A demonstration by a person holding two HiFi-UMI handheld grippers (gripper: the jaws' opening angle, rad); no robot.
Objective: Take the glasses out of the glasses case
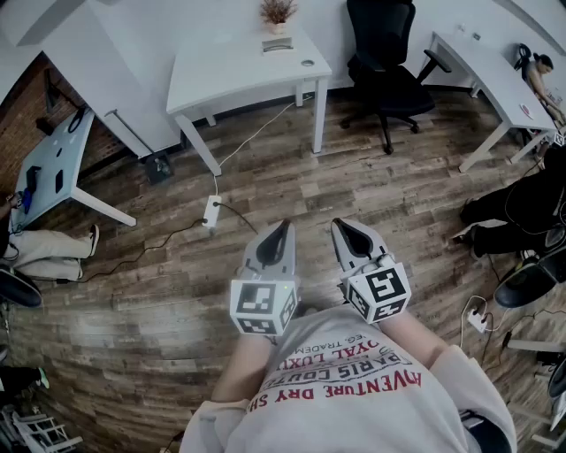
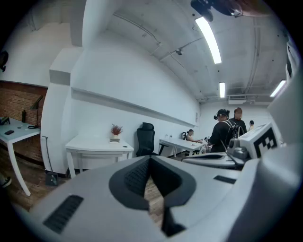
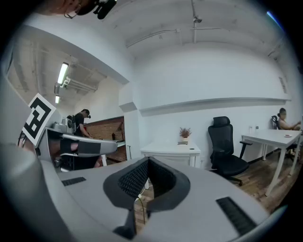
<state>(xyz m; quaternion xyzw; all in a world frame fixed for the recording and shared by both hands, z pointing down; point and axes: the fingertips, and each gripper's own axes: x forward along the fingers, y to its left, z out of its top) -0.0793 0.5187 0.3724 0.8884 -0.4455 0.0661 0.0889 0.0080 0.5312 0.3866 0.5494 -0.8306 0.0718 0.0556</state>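
No glasses case or glasses can be made out in any view. In the head view my left gripper [image 1: 280, 230] and right gripper [image 1: 346, 229] are held side by side in front of the person's chest, over the wooden floor. They point roughly level toward a white table [image 1: 239, 75]. The left gripper [image 2: 150, 160] is shut, its dark pads meeting at the tips with nothing between them. The right gripper [image 3: 147, 163] is likewise shut and holds nothing. In the left gripper view the right gripper's marker cube [image 2: 262, 137] shows at the right.
The white table carries a small potted plant [image 1: 278, 12] and a small round object [image 1: 307, 63]. A black office chair [image 1: 385, 62] stands to its right, with another white desk [image 1: 495, 80] beyond. A power strip [image 1: 210, 212] and its cable lie on the floor. People stand farther off [image 2: 222, 130].
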